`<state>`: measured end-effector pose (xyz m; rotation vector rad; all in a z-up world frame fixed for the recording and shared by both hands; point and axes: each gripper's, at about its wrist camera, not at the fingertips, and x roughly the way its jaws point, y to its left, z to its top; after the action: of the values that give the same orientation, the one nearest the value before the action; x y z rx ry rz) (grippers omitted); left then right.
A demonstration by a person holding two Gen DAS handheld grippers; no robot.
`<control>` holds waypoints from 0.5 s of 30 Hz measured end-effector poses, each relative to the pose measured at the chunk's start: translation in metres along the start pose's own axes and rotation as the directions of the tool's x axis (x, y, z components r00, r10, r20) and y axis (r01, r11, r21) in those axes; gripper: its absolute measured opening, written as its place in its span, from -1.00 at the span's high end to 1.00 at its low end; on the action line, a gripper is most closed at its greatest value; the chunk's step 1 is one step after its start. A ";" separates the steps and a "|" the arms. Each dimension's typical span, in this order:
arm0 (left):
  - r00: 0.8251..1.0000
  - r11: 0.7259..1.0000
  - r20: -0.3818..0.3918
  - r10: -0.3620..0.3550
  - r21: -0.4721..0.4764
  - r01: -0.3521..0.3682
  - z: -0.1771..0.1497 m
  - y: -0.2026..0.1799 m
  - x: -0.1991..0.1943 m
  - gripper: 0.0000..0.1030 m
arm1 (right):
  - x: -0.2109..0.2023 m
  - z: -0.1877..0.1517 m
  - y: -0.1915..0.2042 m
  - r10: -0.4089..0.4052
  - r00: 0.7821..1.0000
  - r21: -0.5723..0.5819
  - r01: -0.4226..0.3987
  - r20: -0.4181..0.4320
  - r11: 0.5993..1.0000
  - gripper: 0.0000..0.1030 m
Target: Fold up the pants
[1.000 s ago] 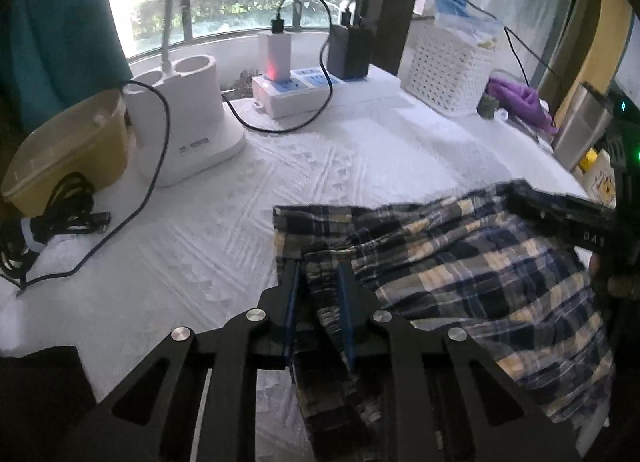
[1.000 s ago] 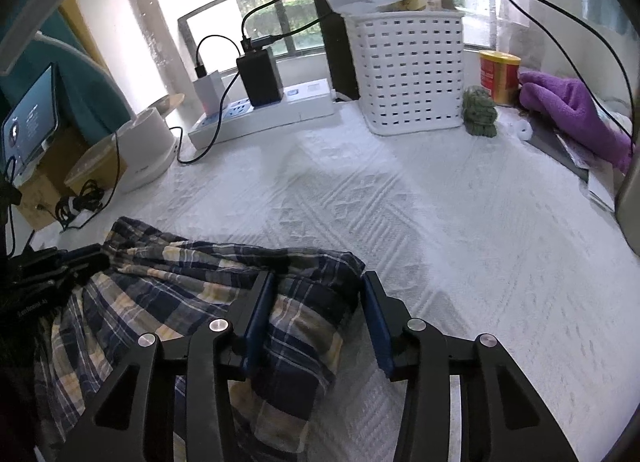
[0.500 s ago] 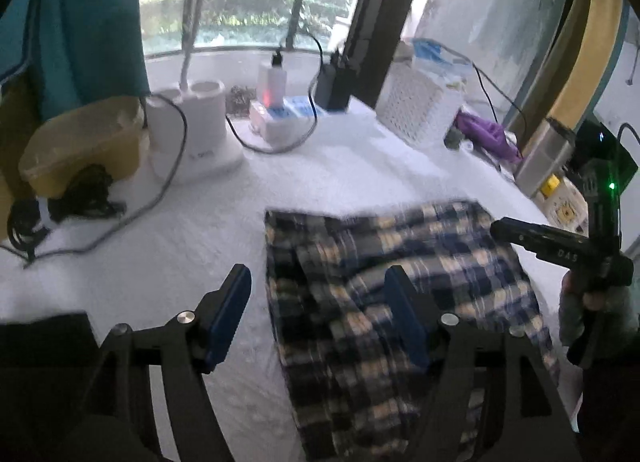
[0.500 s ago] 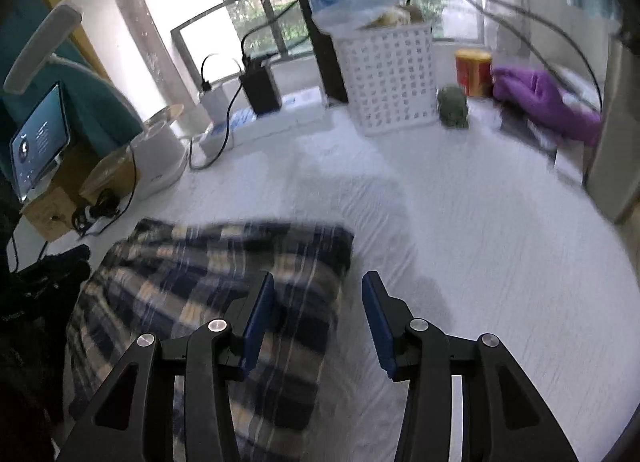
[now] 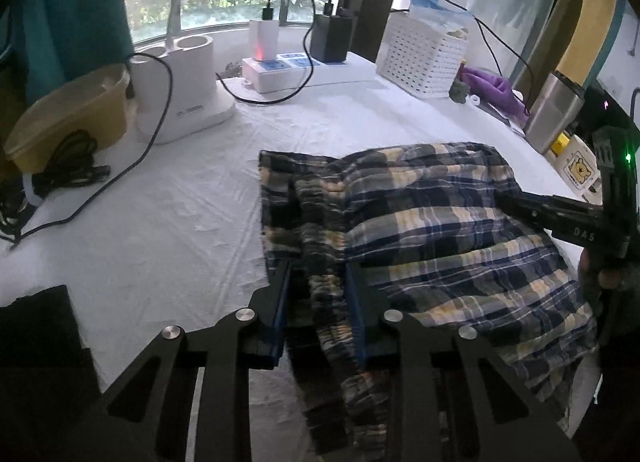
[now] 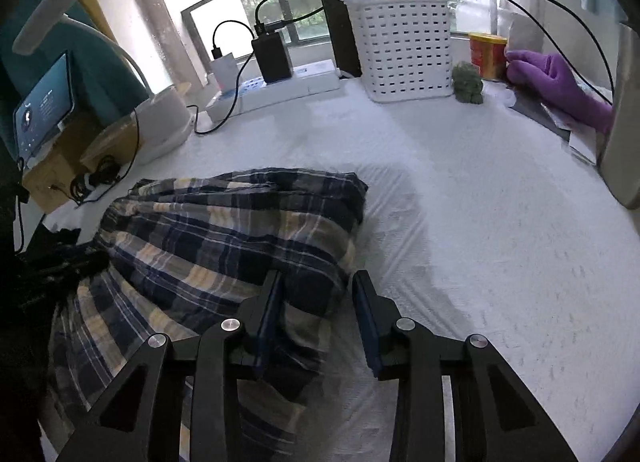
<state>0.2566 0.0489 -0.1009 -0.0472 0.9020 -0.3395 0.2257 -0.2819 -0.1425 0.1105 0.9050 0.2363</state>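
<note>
Plaid pants (image 5: pixel 420 214) in navy and yellow lie folded on the white tablecloth (image 5: pixel 168 230). My left gripper (image 5: pixel 318 266) sits at their near left edge. Its jaws are closing, and the gathered waistband (image 5: pixel 324 238) fills the gap between the blue pads. In the right wrist view the pants (image 6: pixel 224 230) spread to the left. My right gripper (image 6: pixel 316 278) straddles their right edge with its jaws closing; a sliver of tablecloth shows beside the right pad (image 6: pixel 362 302). The right gripper (image 5: pixel 560 218) also shows in the left wrist view, held by a hand.
Along the window stand a power strip (image 5: pixel 288 70) with chargers, a white basket (image 5: pixel 424 58) and a white lamp base (image 5: pixel 180 90). A yellow container (image 5: pixel 72 106) and coiled cables (image 5: pixel 60 174) sit at left. A purple cloth (image 6: pixel 560 90) and a metal flask (image 5: pixel 552 114) are at right.
The left gripper let go of the cloth, opened wide and drew back, then came down over the waistband with its jaws narrowed again. The right jaws have narrowed over the pants' right edge.
</note>
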 end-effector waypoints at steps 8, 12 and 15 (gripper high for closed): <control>0.999 1.000 0.043 -0.010 -0.014 0.011 0.002 0.006 -0.024 0.13 | -0.021 -0.005 -0.006 -0.044 0.999 0.034 0.044 0.013 0.998 0.17; 0.998 0.998 0.064 -0.030 -0.058 0.033 -0.001 0.015 -0.035 -0.11 | -0.033 -0.014 0.000 -0.027 1.000 0.027 0.027 0.012 0.999 0.17; 0.997 0.997 0.050 -0.052 -0.061 0.055 -0.007 0.012 -0.035 -0.17 | -0.036 -0.023 0.009 -0.013 1.000 0.005 0.013 -0.002 1.000 0.17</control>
<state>0.2342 0.0716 -0.0813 -0.1369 0.8646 -0.3580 0.1852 -0.2823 -0.1274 0.1085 0.9080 0.2218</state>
